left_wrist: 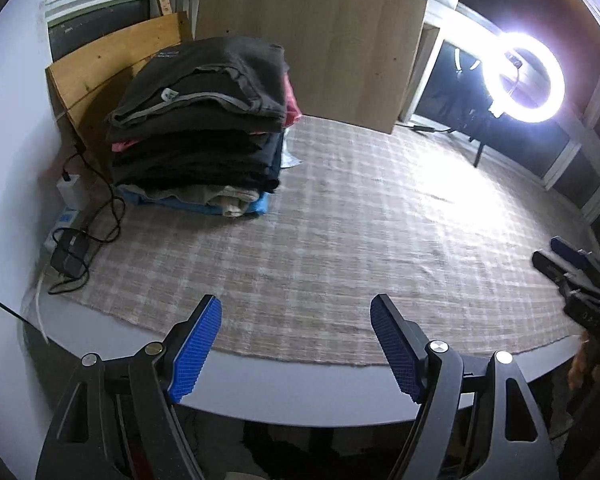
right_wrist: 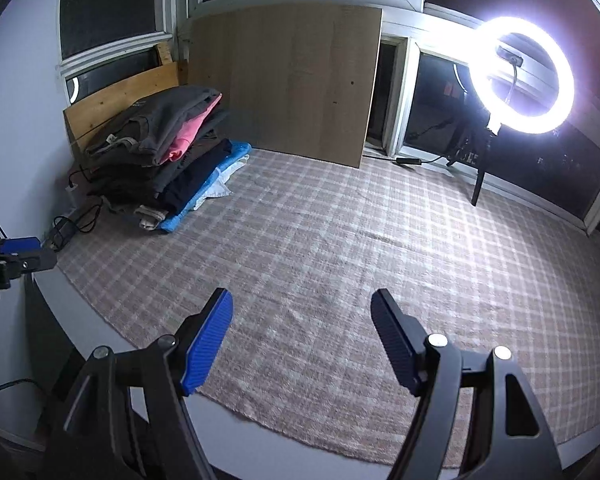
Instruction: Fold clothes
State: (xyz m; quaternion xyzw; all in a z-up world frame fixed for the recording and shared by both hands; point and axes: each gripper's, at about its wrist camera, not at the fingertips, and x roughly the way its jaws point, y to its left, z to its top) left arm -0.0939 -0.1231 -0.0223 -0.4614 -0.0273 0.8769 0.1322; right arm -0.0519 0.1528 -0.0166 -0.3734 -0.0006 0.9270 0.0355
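Hiding lower garments, folded clothes stack [left_wrist: 198, 128] sits beyond empty left gripper [left_wrist: 296, 344].

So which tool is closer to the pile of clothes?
Left. The left tool hangs over the table's near edge, with the pile ahead to its left. The right tool is further right, so the pile sits farther off.

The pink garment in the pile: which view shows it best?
The right wrist view: the pink garment shows a broad folded face under the grey top piece. The left wrist view shows only thin pink edges of it in the pile.
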